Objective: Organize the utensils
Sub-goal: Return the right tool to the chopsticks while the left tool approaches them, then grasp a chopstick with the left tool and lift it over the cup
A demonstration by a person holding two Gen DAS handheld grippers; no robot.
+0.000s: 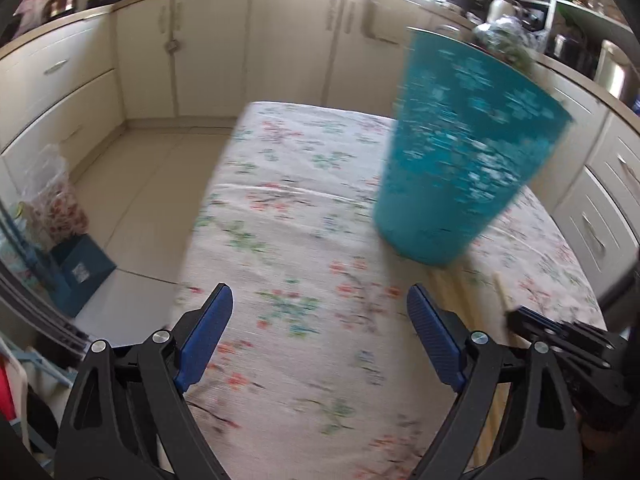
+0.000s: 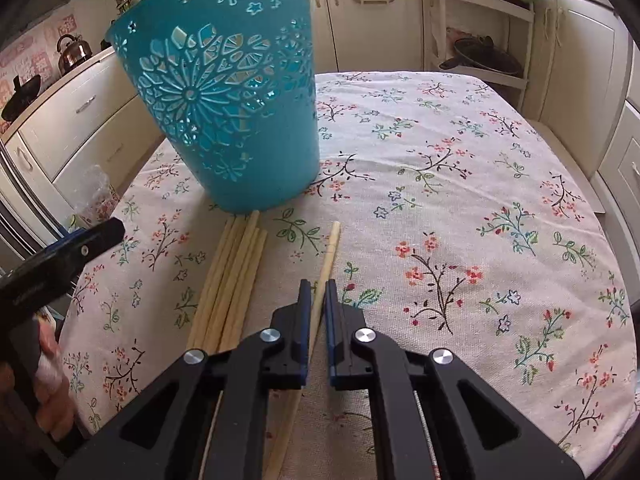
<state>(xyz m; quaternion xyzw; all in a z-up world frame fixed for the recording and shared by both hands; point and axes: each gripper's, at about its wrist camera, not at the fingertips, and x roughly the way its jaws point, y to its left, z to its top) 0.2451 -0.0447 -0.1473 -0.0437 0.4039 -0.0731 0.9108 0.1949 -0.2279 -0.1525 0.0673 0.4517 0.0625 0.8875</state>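
A teal perforated plastic basket (image 2: 232,108) stands upright on the floral tablecloth (image 2: 460,184); it also shows in the left wrist view (image 1: 460,148), blurred. Several pale wooden chopsticks (image 2: 232,288) lie in a bundle in front of the basket. My right gripper (image 2: 319,292) is shut on one separate chopstick (image 2: 329,256), which lies low over the cloth, right of the bundle. My left gripper (image 1: 320,316) is open and empty above the cloth, left of the basket; it appears at the left edge of the right wrist view (image 2: 80,244).
Cream kitchen cabinets (image 1: 208,52) ring the table. A kettle (image 2: 74,52) sits on the left counter. A white rack with a pan (image 2: 480,60) stands behind the table. A plastic bag and blue box (image 1: 64,240) sit on the floor at left.
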